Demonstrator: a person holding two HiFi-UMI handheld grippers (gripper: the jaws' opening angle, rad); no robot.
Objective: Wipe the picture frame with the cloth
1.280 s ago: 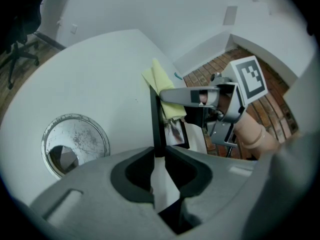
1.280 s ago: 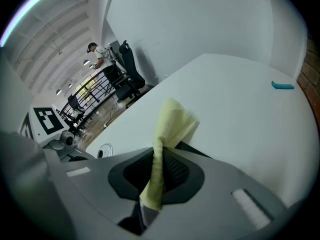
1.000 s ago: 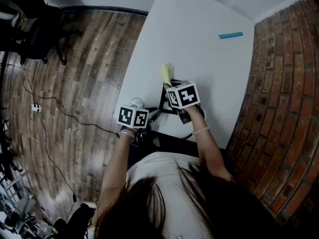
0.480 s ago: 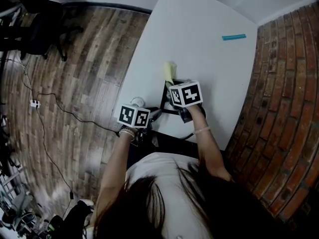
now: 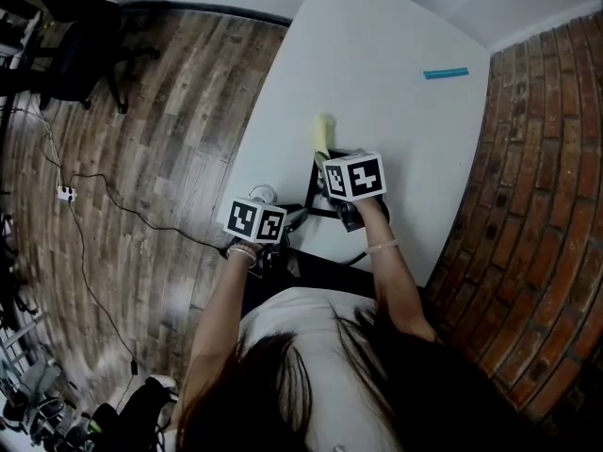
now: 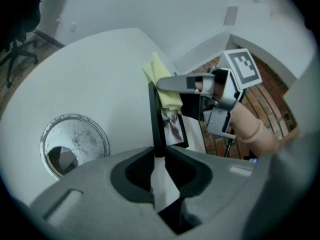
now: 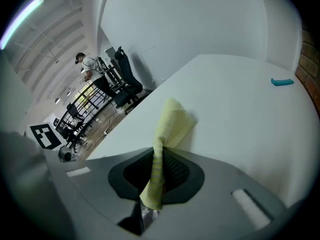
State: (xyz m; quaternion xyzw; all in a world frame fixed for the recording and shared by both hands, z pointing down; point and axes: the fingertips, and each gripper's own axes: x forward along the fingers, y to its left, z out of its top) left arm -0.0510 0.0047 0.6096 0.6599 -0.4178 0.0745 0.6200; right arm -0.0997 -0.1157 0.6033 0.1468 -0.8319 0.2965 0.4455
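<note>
A black picture frame (image 6: 156, 115) stands on edge on the white table (image 5: 377, 64), and my left gripper (image 6: 159, 156) is shut on its near end. In the head view the frame (image 5: 318, 194) shows between the two marker cubes. My right gripper (image 7: 159, 159) is shut on a yellow cloth (image 7: 170, 121), which sticks out past the jaws. In the left gripper view the cloth (image 6: 162, 81) lies against the frame's far top part, under the right gripper's fingers (image 6: 182, 83). From above, the cloth (image 5: 322, 137) pokes out beyond the right gripper (image 5: 328, 160).
A round metal dish (image 6: 75, 144) lies on the table left of the frame, and shows too in the head view as the dish (image 5: 263, 194). A teal object (image 5: 445, 72) lies far across the table. Wooden floor is to the left, a brick wall (image 5: 537, 205) to the right.
The right gripper with the cloth has edged slightly farther along the frame. The left gripper and the frame have stayed still.
</note>
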